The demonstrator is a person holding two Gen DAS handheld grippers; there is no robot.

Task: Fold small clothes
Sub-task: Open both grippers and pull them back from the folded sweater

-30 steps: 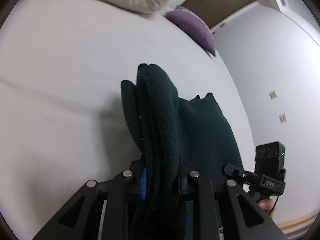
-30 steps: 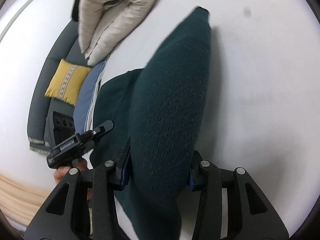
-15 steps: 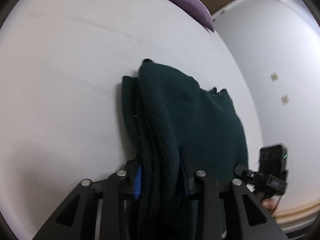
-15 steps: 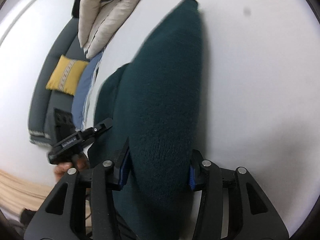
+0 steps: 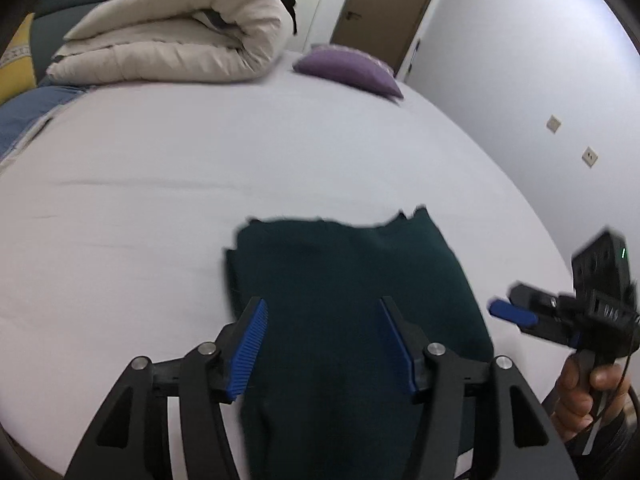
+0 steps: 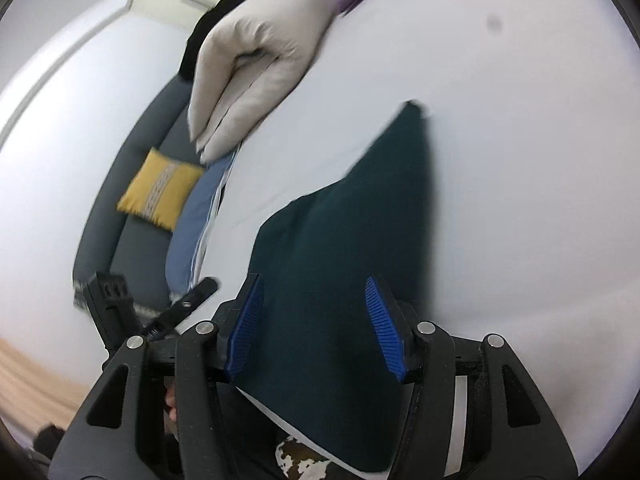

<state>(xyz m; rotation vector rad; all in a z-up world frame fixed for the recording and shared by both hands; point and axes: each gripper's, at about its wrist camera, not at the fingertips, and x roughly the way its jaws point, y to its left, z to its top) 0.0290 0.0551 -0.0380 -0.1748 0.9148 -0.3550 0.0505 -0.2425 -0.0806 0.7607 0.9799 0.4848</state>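
Step in hand: release after a fold. The dark green garment [image 5: 344, 300] lay flat on the white bed [image 5: 160, 200], doubled over, at the near edge of the mattress.

Left tongs [image 5: 324, 344]: jaws apart, having just been opening; blue pads [image 5: 250, 344] stood clear above the cloth, no contact seen. Right tongs [image 6: 316, 320]: jaws apart, also just been opening; garment [image 6: 352, 240] showed between the pads but was not pinched. Neither held anything.

Judgement: fold approx. complete for this pass. Far edge looked ragged in the left wrist view, w/ a small notch near the right corner, so layers may not be flush. Next move likely calls for either a re-grip at two corners of one edge for a further fold, or a smoothing pass. Req.: both tongs set on matching corners, all layers caught together, else the top layer slides.

View differences:
- Left wrist view: showed the full outline of the garment, the rolled cream duvet [image 5: 172, 40], purple cushion [image 5: 348, 70], brown door [image 5: 388, 4], and the right tongs [image 5: 516, 314] w/ the person's hand [image 5: 584, 392] beside the cloth.
- Right wrist view: showed the garment obliquely as a wedge, plus a grey sofa [image 6: 132, 184] w/ yellow cushion [image 6: 160, 188] and blue bedding [image 6: 200, 220]. It also showed the left tongs [image 6: 188, 300] at the cloth's far side, state not readable there.
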